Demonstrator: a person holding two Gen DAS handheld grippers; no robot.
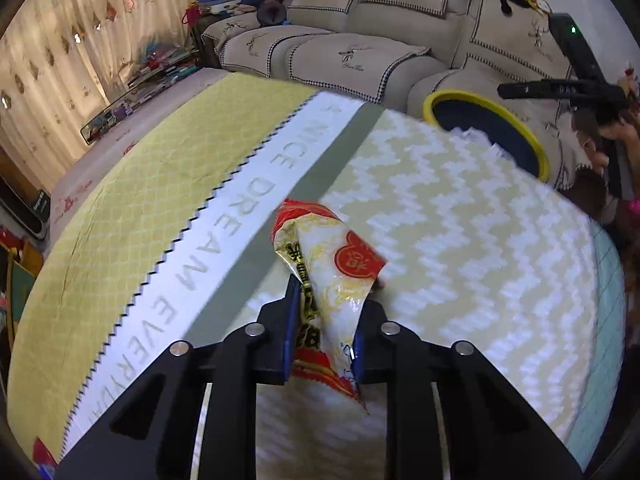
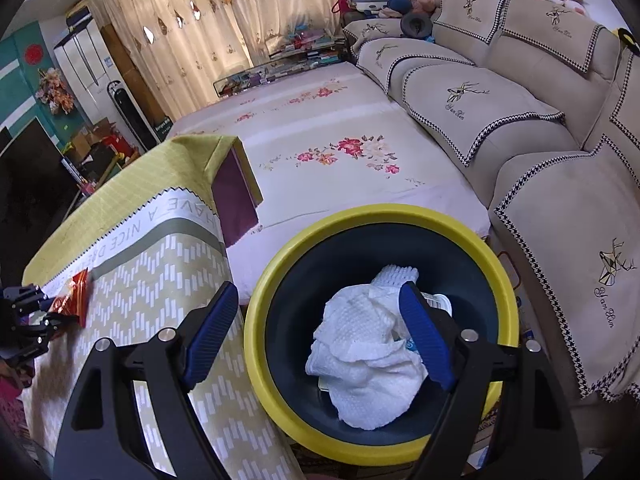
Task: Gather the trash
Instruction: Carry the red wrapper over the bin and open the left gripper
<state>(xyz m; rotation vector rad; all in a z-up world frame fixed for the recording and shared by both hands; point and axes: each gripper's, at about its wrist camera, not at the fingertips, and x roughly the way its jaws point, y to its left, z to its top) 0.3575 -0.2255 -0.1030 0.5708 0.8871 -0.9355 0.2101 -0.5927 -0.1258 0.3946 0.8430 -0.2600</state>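
My left gripper (image 1: 325, 332) is shut on a red, white and gold snack wrapper (image 1: 332, 264) and holds it just above the tablecloth (image 1: 460, 240). The wrapper also shows in the right wrist view (image 2: 74, 298), held by the left gripper (image 2: 48, 316) at the far left. My right gripper (image 2: 316, 336) is open and empty above the yellow-rimmed dark bin (image 2: 502, 280), which holds crumpled white tissue (image 2: 364, 364). In the left wrist view the bin (image 1: 448, 98) stands beyond the table's far edge, with the right gripper (image 1: 560, 90) above it.
A beige sofa (image 2: 520, 128) runs along the right. A floral mattress (image 2: 320, 128) lies between the sofa and the table. Curtains, books and clutter stand at the back. A TV and boxes are at the far left.
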